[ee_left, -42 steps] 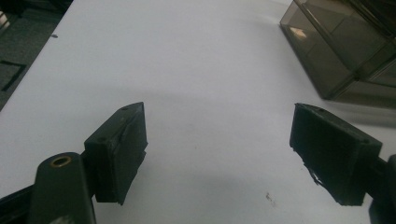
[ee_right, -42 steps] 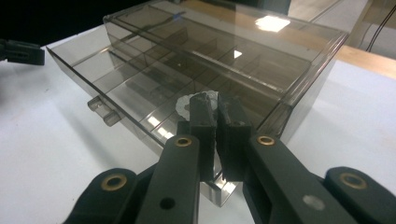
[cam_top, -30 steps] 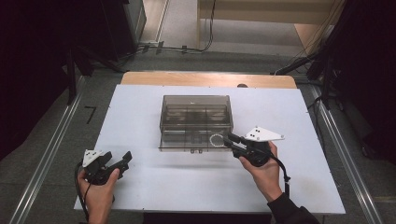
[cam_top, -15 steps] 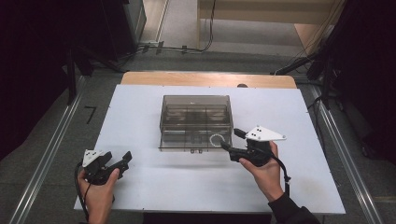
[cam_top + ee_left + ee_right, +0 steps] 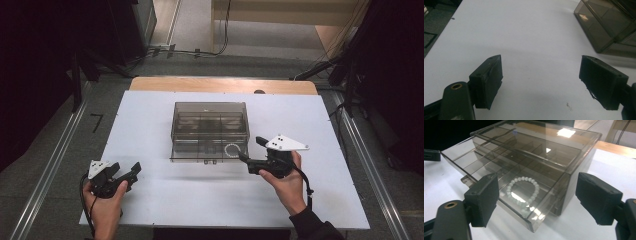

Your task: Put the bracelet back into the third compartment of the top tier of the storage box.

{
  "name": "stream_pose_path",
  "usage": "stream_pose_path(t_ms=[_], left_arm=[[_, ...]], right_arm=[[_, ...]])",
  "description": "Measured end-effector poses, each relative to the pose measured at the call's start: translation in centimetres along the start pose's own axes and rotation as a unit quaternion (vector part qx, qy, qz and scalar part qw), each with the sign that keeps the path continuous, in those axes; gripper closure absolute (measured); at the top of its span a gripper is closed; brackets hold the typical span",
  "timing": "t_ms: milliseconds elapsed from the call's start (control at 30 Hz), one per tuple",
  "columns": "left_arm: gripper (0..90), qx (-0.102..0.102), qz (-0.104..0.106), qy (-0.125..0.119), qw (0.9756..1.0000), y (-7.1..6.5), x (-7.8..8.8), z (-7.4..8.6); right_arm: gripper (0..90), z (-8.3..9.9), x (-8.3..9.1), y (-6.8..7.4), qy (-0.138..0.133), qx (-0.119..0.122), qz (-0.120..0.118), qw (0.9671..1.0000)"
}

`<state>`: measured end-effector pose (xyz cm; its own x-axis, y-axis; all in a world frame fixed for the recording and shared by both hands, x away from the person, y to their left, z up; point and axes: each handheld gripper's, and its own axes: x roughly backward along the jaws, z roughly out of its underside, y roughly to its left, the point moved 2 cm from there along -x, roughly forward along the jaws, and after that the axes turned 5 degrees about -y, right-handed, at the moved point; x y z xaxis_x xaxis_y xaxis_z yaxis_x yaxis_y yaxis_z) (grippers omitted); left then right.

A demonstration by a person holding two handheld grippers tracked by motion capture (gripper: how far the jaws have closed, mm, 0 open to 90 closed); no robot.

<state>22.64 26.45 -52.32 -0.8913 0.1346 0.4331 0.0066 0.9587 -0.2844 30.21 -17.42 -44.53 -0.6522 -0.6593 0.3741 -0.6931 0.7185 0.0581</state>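
Observation:
A smoky clear plastic box [image 5: 210, 120] stands mid-table, its lowest drawer [image 5: 200, 152] pulled out toward me. A white bead bracelet [image 5: 232, 150] lies in the drawer's right compartment, and in the right gripper view the bracelet [image 5: 522, 192] rests behind the drawer front [image 5: 509, 207]. My right gripper [image 5: 250, 150] is open at the drawer's front right corner; the right gripper [image 5: 537, 202] has its jaws to either side of that corner without touching it. My left gripper [image 5: 134, 171] is open over bare table at the front left, and the left gripper [image 5: 540, 80] holds nothing.
The white tabletop [image 5: 150, 130] lies on a wooden table whose edge [image 5: 220, 84] shows at the back. Metal rails [image 5: 55, 160] run along both sides on the floor. The box's corner [image 5: 609, 22] sits far right of the left jaws.
My right gripper has moved a little left, closer to the drawer's front right corner. The left gripper has stayed where it was.

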Motion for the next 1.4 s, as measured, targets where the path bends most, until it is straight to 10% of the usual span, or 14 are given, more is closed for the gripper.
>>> stream_pose_path(t_ms=[1400], left_arm=[[19.8,-0.001,0.003,0.001,1.0,-0.2,0.0,0.0]], right_arm=[[14.8,4.4,5.9,-5.3,0.028,-0.031,0.073,0.9964]])
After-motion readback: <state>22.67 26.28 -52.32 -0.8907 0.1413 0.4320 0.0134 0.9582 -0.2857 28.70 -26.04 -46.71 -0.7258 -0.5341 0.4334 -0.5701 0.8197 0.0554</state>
